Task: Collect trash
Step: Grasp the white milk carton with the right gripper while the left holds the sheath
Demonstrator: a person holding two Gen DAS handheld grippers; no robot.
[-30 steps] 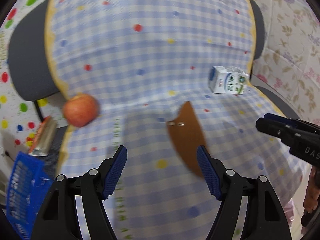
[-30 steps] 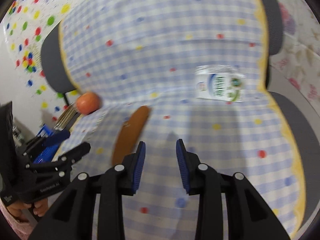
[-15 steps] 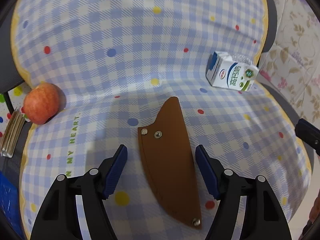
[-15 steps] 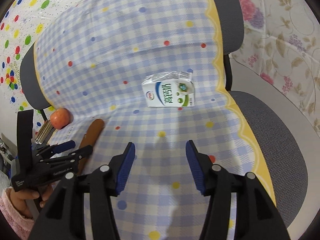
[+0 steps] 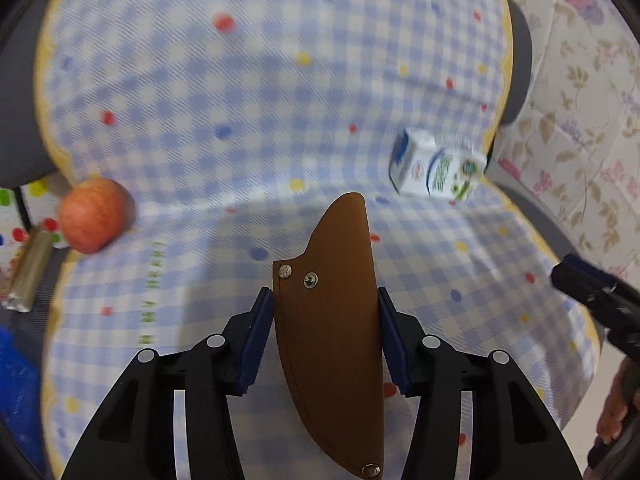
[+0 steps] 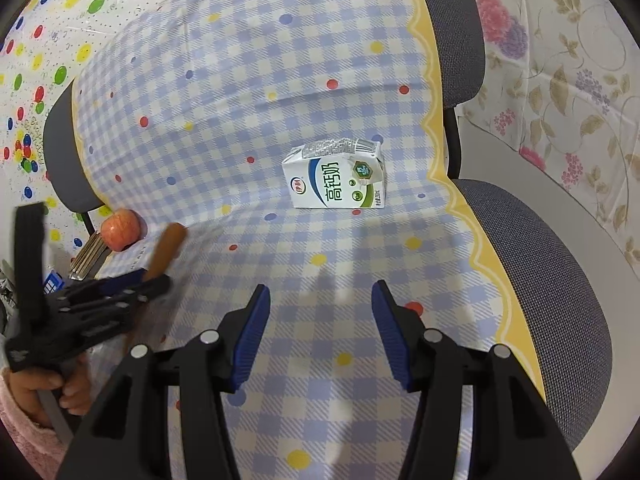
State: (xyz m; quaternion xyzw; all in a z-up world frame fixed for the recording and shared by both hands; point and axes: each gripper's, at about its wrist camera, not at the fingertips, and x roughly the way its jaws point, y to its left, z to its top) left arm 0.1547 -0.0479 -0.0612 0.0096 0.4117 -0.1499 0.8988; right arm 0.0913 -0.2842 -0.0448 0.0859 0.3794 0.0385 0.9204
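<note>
A brown leather sheath (image 5: 332, 320) lies flat on the blue checked cloth, and my left gripper (image 5: 325, 338) is shut on it, one pad against each long edge. Its tip also shows in the right wrist view (image 6: 166, 248). A white milk carton (image 6: 334, 180) lies on its side farther back, also seen in the left wrist view (image 5: 436, 170). My right gripper (image 6: 320, 330) is open and empty, hovering over the cloth in front of the carton.
A red apple (image 5: 92, 214) sits at the cloth's left edge, also in the right wrist view (image 6: 119, 229). A blue basket (image 5: 16, 392) is at lower left. A grey chair seat (image 6: 560, 264) shows past the cloth's yellow edge on the right.
My left gripper moved forward over the sheath and closed its jaws onto its edges. My right gripper opened wider and came closer to the carton.
</note>
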